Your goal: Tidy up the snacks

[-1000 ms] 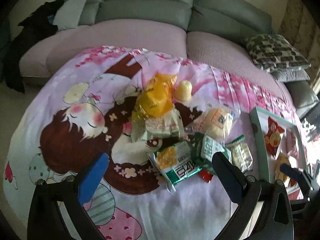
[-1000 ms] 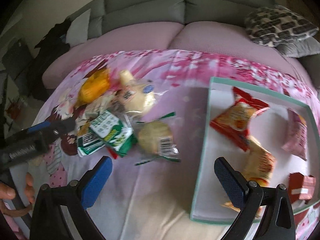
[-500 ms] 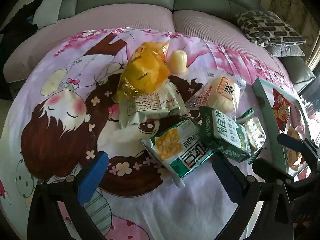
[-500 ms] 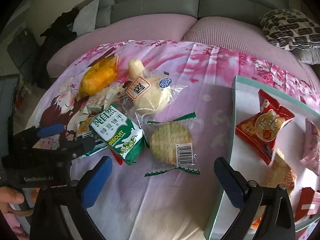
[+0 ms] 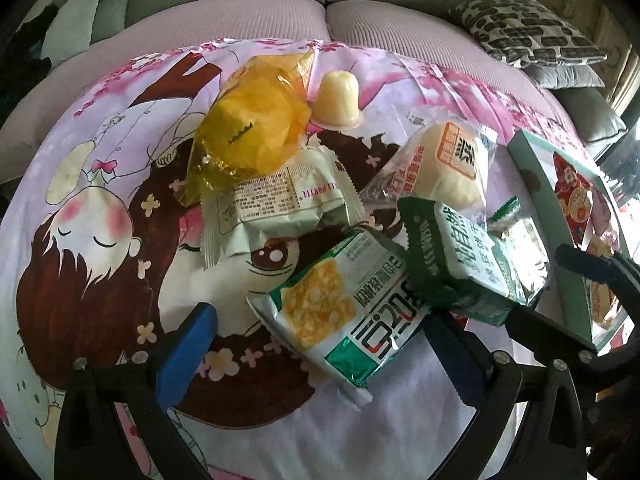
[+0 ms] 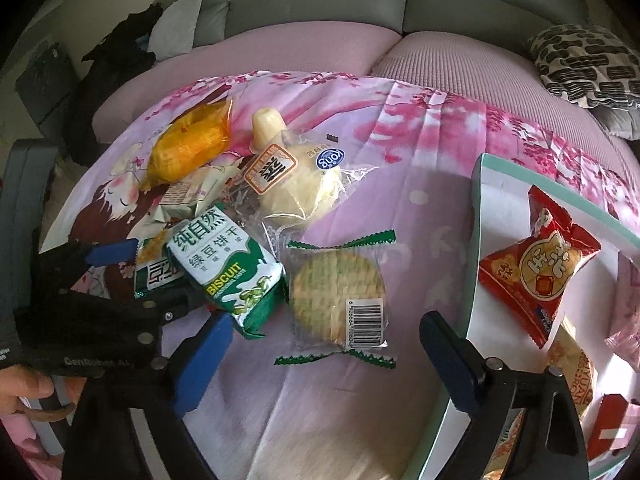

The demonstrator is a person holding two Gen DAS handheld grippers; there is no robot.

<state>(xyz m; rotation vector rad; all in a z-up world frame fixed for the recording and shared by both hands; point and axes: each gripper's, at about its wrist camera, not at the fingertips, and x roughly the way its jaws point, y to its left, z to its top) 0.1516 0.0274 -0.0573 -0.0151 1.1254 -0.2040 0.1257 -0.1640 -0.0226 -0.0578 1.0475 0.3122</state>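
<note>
Both grippers are sitting lower and closer over the snack pile than a second ago, the packets now looming larger in each view. Starting at the far left, the left gripper (image 5: 316,346) is hanging with its blue pads wide apart, and the corn-print packet (image 5: 352,312) is lying between them, though the pads are not pressing on it. Just behind it the yellow bag (image 5: 256,128) is resting on the pale wrapper (image 5: 276,204), with the jelly cup (image 5: 334,98) standing beside. Moving right, the green biscuit pack (image 6: 224,268) is leaning on the heap, next to the bun (image 6: 296,180) in clear film. Further along, the right gripper (image 6: 324,354) is closing its jaws, still well apart, and the round cracker (image 6: 338,296) in its clear wrapper is lying flat on the printed cloth (image 6: 420,152) just ahead of them, untouched. At the far right the tray (image 6: 478,208) is holding the red packet (image 6: 538,268) and other snacks.
</note>
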